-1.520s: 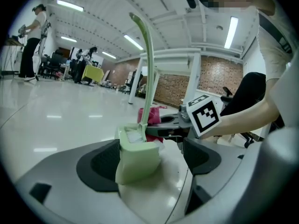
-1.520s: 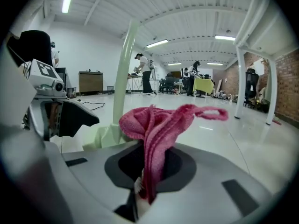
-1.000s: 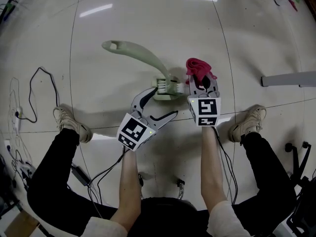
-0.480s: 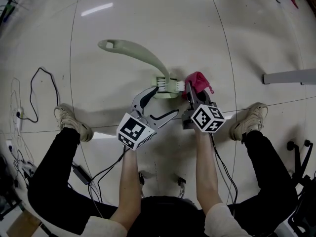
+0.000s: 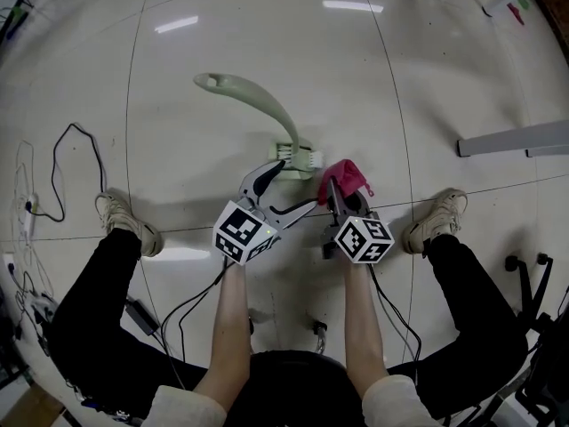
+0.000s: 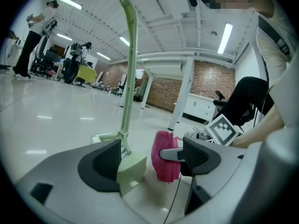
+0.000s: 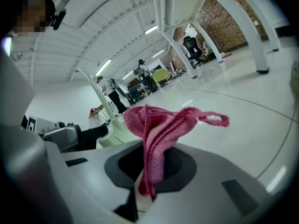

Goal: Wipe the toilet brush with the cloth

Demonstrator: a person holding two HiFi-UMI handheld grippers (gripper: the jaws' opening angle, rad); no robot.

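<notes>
**Head view.** The toilet brush (image 5: 269, 105) lies on the floor (image 5: 222, 25). Its curved handle runs toward 10 o'clock and its head points toward 5 o'clock. The left tongs (image 5: 299, 183) sit at the head end with both jaws spread wide. The right tongs (image 5: 333, 192) are just beside them at 3 o'clock, holding a pink cloth (image 5: 347, 174). The cloth is close to the brush head; contact cannot be confirmed from here.

**Left gripper view.** The left tongs (image 6: 152, 157) are wide open. The pale green base of the toilet brush (image 6: 127, 101) rests against the pad at 9 o'clock and does not reach the pad at 3 o'clock. The handle rises toward 12 o'clock. The cloth (image 6: 164, 164) hangs in the gap just to the 3 o'clock side of the base, carried on a grey finger of the right tongs.

**Right gripper view.** The right tongs (image 7: 152, 164) are closed on the cloth (image 7: 159, 125). A fold is pinched between the pads, and the rest bunches above them with a loop trailing toward 3 o'clock. The toilet brush (image 7: 111, 135) shows at 9 o'clock, beside the left tongs.
</notes>
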